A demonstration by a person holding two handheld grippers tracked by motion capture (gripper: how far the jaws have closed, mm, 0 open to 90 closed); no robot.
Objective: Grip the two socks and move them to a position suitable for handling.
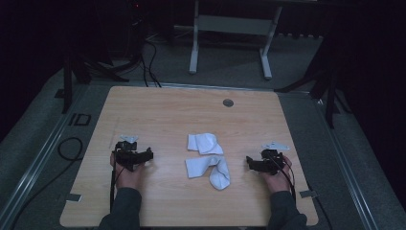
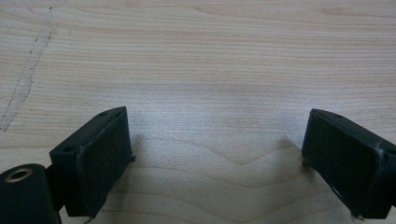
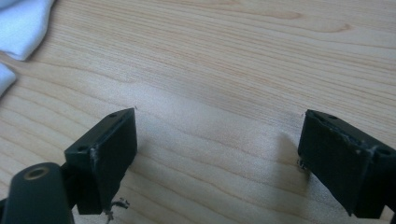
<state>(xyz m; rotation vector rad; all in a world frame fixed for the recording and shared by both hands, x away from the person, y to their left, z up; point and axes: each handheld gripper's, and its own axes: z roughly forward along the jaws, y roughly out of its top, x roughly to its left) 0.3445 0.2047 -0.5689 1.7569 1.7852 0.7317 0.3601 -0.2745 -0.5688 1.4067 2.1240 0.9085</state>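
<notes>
Two white cloths lie on the wooden table (image 1: 143, 100), right in the middle. The farther cloth (image 1: 204, 143) is a small folded bundle; the nearer cloth (image 1: 209, 170) is longer, with one end trailing toward the person. The two sit just beside each other, possibly touching at the edges. Neither carries any label or print that can be read.

On the floor to the left of the table, markings reading "ID" (image 1: 79, 119) show up.

Two grippers are in play. The left gripper (image 1: 149, 154) rests low over the table on the left, well apart from the cloths, jaws spread wide with bare wood between them (image 2: 215, 140). The right gripper (image 1: 249, 162) sits near the nearer cloth, jaws likewise wide apart over bare wood (image 3: 217, 140), holding nothing. White cloth peeks into the right gripper view's upper left corner.

A round grey grommet (image 1: 228, 102) is set in the table's far side.
</notes>
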